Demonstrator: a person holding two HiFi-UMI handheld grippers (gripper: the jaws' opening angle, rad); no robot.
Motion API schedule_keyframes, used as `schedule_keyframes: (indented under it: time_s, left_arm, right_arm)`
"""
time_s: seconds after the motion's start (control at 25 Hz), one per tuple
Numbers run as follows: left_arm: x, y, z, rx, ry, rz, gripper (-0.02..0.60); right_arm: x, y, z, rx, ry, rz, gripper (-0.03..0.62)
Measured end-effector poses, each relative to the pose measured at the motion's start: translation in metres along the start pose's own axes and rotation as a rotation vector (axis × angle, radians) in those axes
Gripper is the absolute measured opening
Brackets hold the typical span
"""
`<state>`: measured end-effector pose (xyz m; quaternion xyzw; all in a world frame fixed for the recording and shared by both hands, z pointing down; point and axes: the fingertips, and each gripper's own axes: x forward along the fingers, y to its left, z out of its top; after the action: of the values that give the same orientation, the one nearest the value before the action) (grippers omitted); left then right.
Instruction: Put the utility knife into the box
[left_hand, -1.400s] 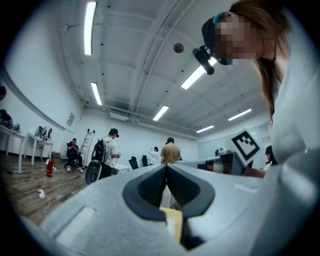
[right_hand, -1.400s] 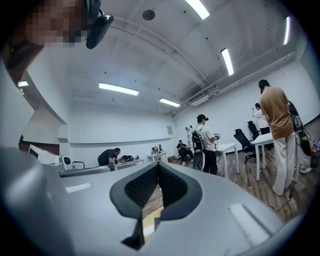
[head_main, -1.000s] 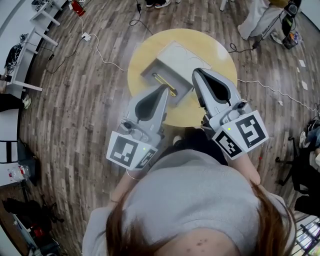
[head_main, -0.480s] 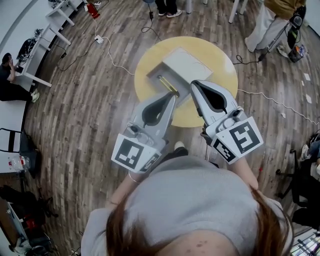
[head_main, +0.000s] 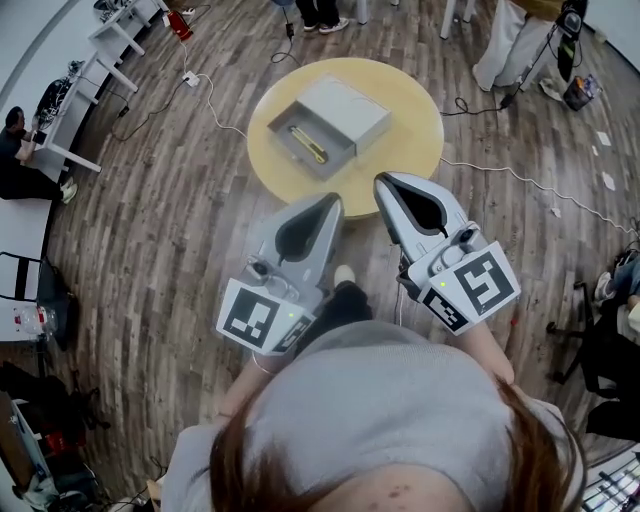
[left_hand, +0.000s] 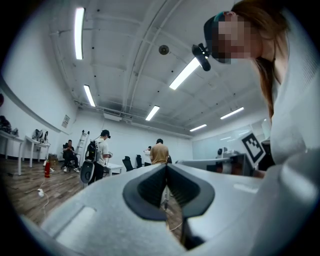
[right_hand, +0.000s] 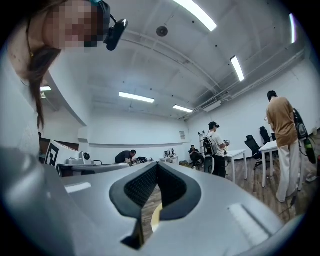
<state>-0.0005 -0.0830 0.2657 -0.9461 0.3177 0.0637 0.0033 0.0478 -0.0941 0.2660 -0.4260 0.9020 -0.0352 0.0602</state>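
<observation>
Both pairs of jaws are pressed together, empty — the utility knife (head_main: 307, 143) lies slantwise inside the box (head_main: 350, 108), ahead, nearer the left gripper (head_main: 332, 201) than the right gripper (head_main: 381, 181).

The left gripper (head_main: 333, 203) and right gripper (head_main: 382, 183) are pale grey, tapering plastic shells with black ribbed pads (left_hand: 147, 187). Each carries a cube of black-and-white square markers (head_main: 252, 318) with a small green light (head_main: 459, 257). The person wears a light grey top (head_main: 370, 400).
</observation>
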Motion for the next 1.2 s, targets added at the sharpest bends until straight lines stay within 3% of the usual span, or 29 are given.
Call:
schedule_keyframes:
  time_s: [0.2,0.48,0.64,1.2]
  left_arm:
    - [-0.029,-0.052,-0.004,0.001,0.020,0.041,0.002]
    - [-0.059,-0.094,-0.002,0.001,0.032,0.090,0.002]
    - [-0.069,-0.105,0.002,0.005,0.022,0.088,0.002]
    - [-0.094,-0.108,0.021,0.003,-0.004,0.041,0.002]
  right_arm:
    - [-0.057,0.030,-0.001,0.003,0.017,0.039,0.003]
    - [-0.095,0.058,-0.003,0.026,0.041,0.083,0.003]
    - [-0.102,0.073,0.001,0.041,0.035,0.103,0.003]
    - [-0.103,0.106,0.009,0.017,0.043,0.050,0.003]
